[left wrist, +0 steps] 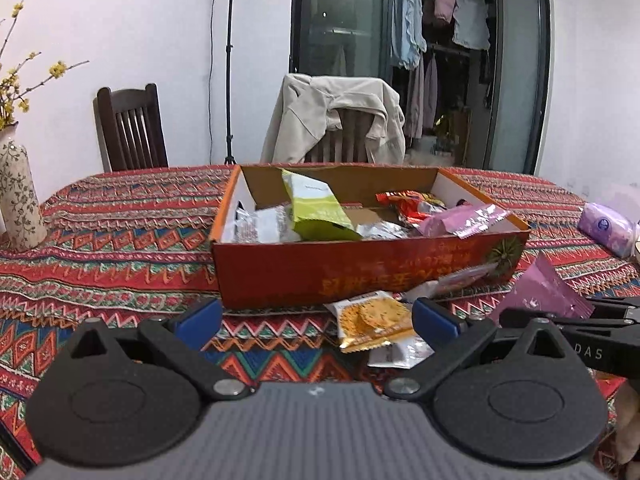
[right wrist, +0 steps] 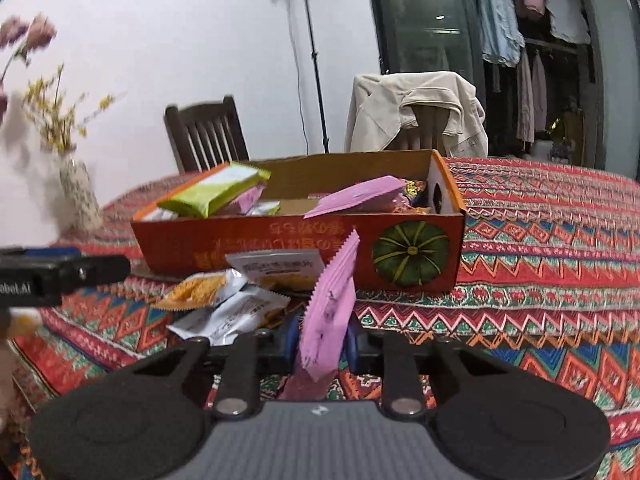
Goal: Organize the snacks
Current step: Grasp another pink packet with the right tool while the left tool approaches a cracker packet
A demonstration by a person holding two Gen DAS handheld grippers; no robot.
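Note:
An orange cardboard box stands on the patterned table and holds several snack packets, among them a green one and a pink one. It also shows in the right wrist view. My right gripper is shut on a pink snack packet, held upright in front of the box; this packet shows at the right of the left wrist view. My left gripper is open and empty, low over the table before the box. An orange cracker packet and white packets lie loose between the grippers and the box.
A floral vase with yellow flowers stands at the table's left. A purple tissue pack lies at the far right. Two chairs stand behind the table, one draped with a beige jacket. The table has a red patterned cloth.

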